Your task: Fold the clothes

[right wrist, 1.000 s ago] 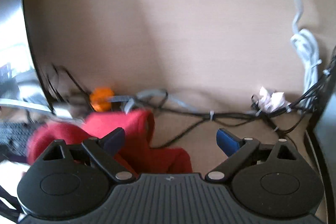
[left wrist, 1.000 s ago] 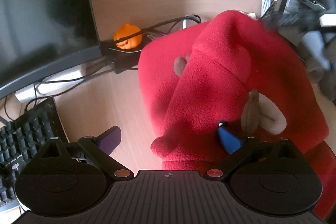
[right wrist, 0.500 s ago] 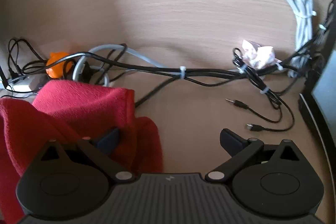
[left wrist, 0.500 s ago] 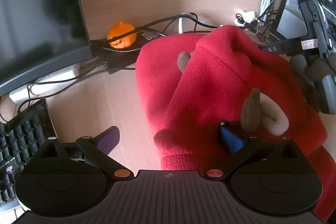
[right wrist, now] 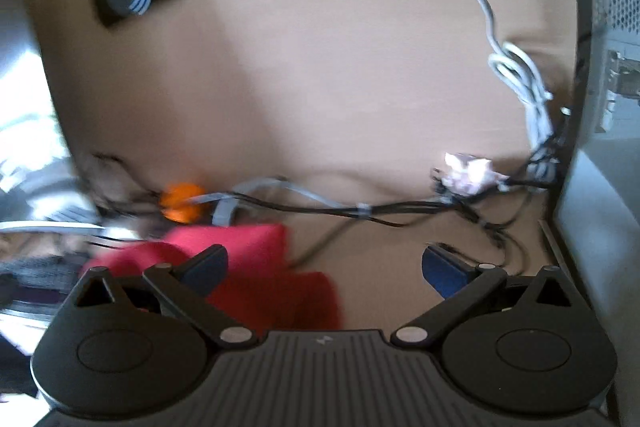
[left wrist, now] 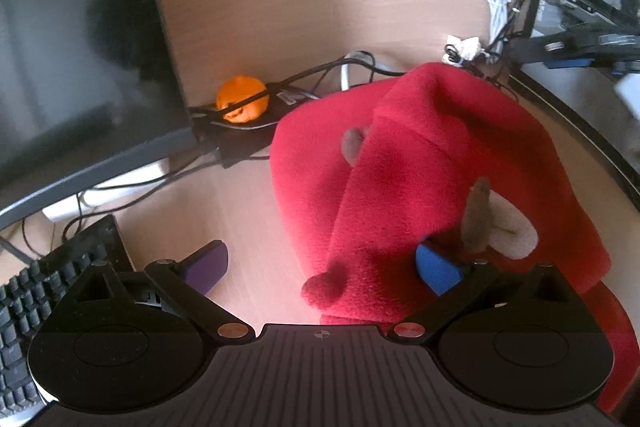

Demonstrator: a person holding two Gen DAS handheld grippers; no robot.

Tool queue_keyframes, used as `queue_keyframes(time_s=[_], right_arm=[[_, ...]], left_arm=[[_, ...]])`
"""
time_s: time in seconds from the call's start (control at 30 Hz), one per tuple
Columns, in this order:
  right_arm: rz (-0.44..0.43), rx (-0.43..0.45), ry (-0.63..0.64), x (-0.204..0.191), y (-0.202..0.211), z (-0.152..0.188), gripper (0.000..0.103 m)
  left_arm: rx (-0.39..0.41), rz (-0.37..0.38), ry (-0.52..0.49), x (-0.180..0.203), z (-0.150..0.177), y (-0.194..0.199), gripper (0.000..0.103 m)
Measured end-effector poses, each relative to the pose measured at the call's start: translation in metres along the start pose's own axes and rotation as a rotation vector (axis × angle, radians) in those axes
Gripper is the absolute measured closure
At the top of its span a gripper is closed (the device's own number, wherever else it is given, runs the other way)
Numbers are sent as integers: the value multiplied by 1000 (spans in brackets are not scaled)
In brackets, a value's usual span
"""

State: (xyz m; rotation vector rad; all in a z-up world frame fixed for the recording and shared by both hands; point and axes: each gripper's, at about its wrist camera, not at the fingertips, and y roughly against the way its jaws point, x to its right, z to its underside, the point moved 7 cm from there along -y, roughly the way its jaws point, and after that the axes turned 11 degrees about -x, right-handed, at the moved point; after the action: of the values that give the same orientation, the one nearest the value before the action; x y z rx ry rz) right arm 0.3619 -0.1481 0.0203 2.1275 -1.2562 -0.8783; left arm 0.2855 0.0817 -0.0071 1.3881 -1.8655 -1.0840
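The right wrist view is blurred by motion, most at its left edge, where the things beside the fleece (right wrist: 240, 267) cannot be told. The fleece there is cut off behind the gripper body. In the left wrist view the fleece (left wrist: 420, 167) hides part of the blue finger (left wrist: 438, 273), and the keyboard (left wrist: 24, 307) is cut by the left edge.

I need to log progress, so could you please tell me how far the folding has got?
Early stage. The red fleece garment is bunched in a heap on the desk, with no neat fold visible. Both the left gripper and right gripper are open, holding nothing. Spreading and folding remain.
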Motion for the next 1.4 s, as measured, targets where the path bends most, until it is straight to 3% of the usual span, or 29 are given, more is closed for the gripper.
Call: queue_keyframes(time_s=[0.1, 0.17, 0.27, 0.43, 0.6, 0.97, 1.17, 1.27, 1.4], right_arm=[[-157, -85, -47, -14, 2, 15, 0], [-210, -188, -81, -21, -16, 36, 0], [-192, -287, -87, -31, -45, 62, 0], [-109, -272, -38, -49, -58, 63, 0], [-142, -337, -17, -50, -67, 57, 0], [-133, -314, 45, -72, -74, 68, 0], [-121, -294, 30, -67, -61, 58, 0], [-113, -212, -30, -49, -38, 39, 0], [52, -190, -60, -16, -34, 28, 0]], left_arm=[[-15, 12, 21, -2, 3, -5, 1], [-22, 19, 27, -2, 5, -7, 1], [-24, 22, 28, -2, 6, -9, 1], [-31, 27, 38, -3, 7, -11, 1], [-40, 31, 50, -5, 10, -14, 1], [-60, 33, 76, -12, 12, -16, 1], [-61, 74, 106, -16, 14, -13, 1], [-72, 127, 145, -19, 18, -18, 1], [-84, 200, 207, -20, 20, -27, 0]])
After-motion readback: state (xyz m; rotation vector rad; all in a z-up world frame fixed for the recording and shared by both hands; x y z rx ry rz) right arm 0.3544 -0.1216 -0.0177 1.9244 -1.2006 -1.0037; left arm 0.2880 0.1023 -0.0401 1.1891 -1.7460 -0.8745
